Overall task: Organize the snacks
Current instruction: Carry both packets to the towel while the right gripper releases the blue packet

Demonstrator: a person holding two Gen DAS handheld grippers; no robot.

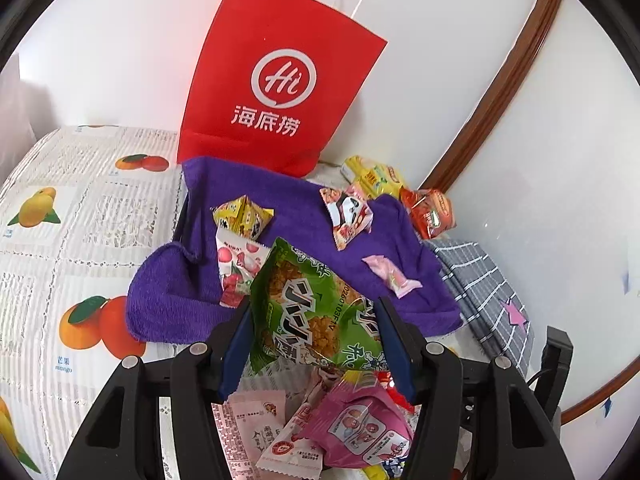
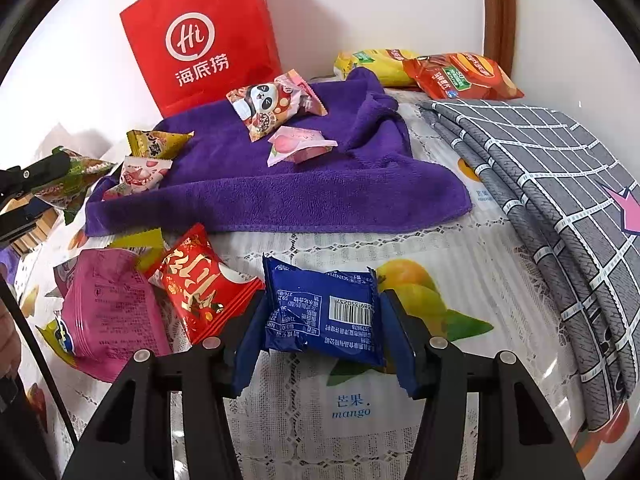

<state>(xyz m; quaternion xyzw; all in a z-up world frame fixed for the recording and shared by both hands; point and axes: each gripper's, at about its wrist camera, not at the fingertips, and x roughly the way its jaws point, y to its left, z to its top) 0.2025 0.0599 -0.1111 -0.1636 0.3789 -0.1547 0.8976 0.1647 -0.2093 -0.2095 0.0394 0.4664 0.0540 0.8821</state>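
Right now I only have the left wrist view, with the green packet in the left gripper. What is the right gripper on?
Observer: The right gripper has a blue packet between its pads. The packet is barcode side up and the pads are against both its sides.
Operator: Is it lifted?
Observer: It doesn't look lifted. The blue packet seems to lie on the fruit-print tablecloth, over a mango picture.
Operator: Is anything crowding it?
Observer: A red packet with gold lettering lies right beside it, on the left in that view, up against the gripper's left finger.
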